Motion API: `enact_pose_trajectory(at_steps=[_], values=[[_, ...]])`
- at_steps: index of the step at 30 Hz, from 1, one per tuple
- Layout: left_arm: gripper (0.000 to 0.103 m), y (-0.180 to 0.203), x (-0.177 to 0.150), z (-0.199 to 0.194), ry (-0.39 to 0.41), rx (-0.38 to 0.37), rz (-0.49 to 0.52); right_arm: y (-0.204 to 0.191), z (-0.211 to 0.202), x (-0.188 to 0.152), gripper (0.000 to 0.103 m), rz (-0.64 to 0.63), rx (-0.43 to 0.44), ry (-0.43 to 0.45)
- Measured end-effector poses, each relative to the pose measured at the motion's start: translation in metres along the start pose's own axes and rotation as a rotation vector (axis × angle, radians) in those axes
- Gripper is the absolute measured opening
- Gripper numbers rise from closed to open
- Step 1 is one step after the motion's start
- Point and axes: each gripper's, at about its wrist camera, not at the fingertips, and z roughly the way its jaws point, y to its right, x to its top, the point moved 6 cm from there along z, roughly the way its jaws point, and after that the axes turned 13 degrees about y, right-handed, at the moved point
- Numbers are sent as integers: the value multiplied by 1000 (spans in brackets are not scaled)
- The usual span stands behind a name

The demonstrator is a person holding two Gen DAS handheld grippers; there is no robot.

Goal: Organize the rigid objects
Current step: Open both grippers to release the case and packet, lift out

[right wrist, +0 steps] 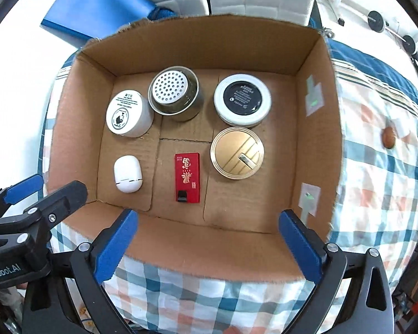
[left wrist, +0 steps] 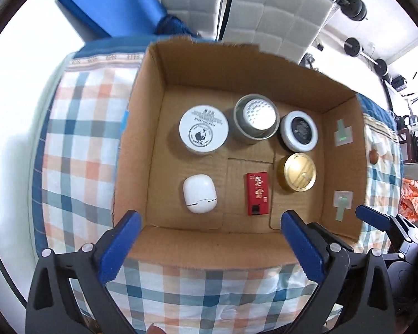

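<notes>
While hovering wide open and empty at the bottom of each frame, left gripper (left wrist: pixel 209 239) and right gripper (right wrist: pixel 209 236) both face the cardboard box (right wrist: pixel 209 239). Straight ahead at frame centre: red packet (right wrist: pixel 187 177), flat, long axis pointing away, about equally near both. Flanked by white case (right wrist: pixel 127 173) and gold lid (right wrist: pixel 237 153); three tubs beyond. Near wall blocking a low approach, probably.

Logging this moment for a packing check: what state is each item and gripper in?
cardboard box: open-topped, holding six items
white jar: lidded
metal strainer cup: upright
black-topped tin: closed
gold-lidded jar: closed
white earbud case: shut
red box: lying flat
left gripper: open, empty
right gripper: open, empty
</notes>
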Motion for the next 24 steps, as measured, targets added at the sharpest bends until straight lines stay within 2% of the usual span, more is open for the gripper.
enact_pose_trajectory(at_steps=[14,19,24], values=[[103,30,-5,-84,139,-1,65,8,-98,-15,103,-12,18,141],[103,44,-8,-95,150,-16,58,14,-120,-19,103,-14,47,164],[103,67,-8,-96,150,-22,69,38,-129,-22,103,15,64,166]])
